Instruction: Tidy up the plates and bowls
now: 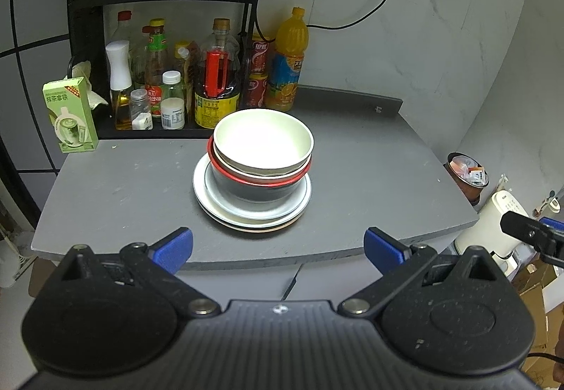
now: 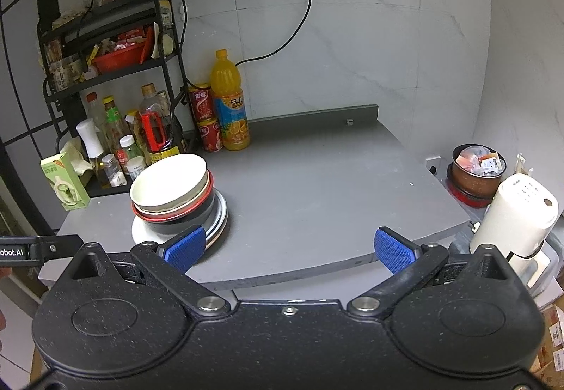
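Stack: white bowl [image 1: 263, 139] nested in red-rimmed bowl [image 1: 261, 178], on plates [image 1: 252, 210], mid-worktop [image 1: 370, 178] toward the rack-side edge; largest lowest, so stable.
Left gripper [image 1: 278, 249]: fingers spread, empty, off front edge.
Right gripper [image 2: 289, 249]: fingers apart, empty, near front edge.

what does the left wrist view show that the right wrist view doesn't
Only the left wrist view: the left gripper, jaws open, and the whole plate stack under the bowls. Only the right wrist view: the right gripper, jaws open, one pad covering the plates' near edge. Both: white bowl, juice bottle, green carton.
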Available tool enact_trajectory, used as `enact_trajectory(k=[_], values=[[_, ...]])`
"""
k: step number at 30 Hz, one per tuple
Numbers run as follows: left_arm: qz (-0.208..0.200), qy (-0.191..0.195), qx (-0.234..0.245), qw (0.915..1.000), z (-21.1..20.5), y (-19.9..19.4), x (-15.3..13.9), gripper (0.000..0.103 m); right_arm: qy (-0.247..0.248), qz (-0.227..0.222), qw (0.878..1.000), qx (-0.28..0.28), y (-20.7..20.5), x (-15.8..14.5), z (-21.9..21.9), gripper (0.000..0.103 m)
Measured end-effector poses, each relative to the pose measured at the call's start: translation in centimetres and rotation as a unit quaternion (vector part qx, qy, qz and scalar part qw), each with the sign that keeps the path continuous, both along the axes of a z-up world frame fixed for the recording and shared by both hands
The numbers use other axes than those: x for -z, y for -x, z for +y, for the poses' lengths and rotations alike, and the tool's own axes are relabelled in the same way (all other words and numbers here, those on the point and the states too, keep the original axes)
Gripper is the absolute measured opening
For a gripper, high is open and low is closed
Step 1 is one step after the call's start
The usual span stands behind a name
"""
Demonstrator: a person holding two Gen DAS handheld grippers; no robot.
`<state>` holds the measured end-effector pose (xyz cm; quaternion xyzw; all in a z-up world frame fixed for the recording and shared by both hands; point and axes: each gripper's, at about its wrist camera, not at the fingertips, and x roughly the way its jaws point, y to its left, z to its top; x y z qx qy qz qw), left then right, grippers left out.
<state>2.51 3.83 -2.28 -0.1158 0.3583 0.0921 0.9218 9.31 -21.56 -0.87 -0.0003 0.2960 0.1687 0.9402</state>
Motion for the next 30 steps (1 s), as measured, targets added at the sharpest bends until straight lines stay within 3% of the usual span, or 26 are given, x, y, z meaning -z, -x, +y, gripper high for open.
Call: enact_trajectory(k=[30], values=[[0.010,0.000,-0.001,1.0000,-0.1,-1.4,0.6,0.102,0.009,-0.001,1.000,0.000,-1.0,0.1,0.0,0.103]])
